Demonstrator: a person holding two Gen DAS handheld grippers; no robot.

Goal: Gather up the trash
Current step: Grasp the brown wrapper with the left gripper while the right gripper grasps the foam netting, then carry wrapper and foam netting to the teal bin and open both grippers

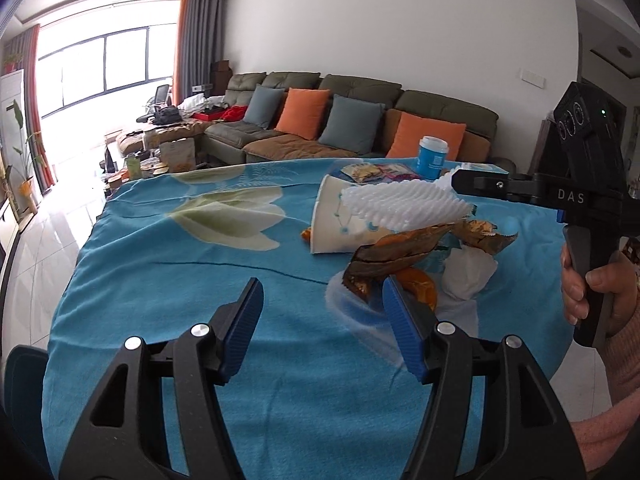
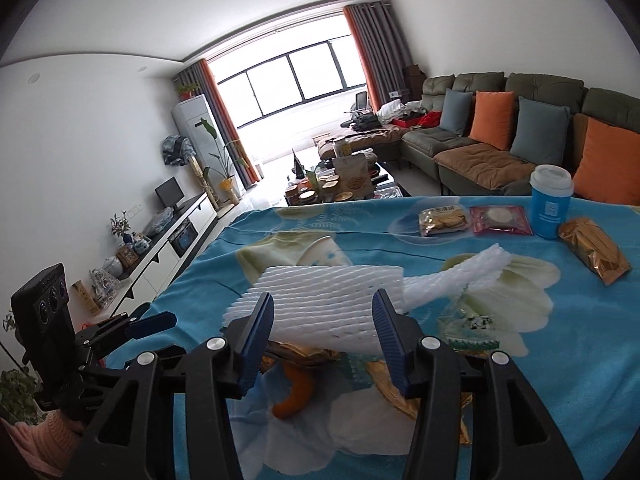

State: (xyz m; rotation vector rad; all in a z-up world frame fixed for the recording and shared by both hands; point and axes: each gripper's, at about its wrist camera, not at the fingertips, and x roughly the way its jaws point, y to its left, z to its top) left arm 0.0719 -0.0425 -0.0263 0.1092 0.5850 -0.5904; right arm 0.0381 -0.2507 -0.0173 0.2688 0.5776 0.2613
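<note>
**Both grippers close in on the litter heap**

The landmark is the white foam fruit net [image 2: 328, 300], which lies on top of a small heap of trash on the blue flowered tablecloth [image 1: 180, 280]. Under and just beside the net lie a tipped paper cup [image 1: 336, 220], brown-gold wrappers [image 1: 396, 256], pieces of orange peel [image 2: 296, 396] and a crumpled white tissue [image 1: 470, 276].

The right gripper [image 2: 324, 340] hovers right over the near edge of the net with its fingers spread; the net shows between them, but the pads do not press on it. The left gripper [image 1: 320, 320] stands to one side of the heap, its fingers also spread and nothing between them; one blue pad sits just in front of a wrapper and the peel.

Beyond the net stand a blue lidded cup [image 2: 551, 200] and sealed snack packets [image 2: 444, 220], which look like goods rather than litter and are probably best left alone.

The net is light and springy, so I judge the sound approach is to lower the right fingers until both pads straddle a good fold, then close firmly, since a shallow pinch may slip. The left gripper could take the nearest wrapper by its stiff edge. No bin is in view.
</note>
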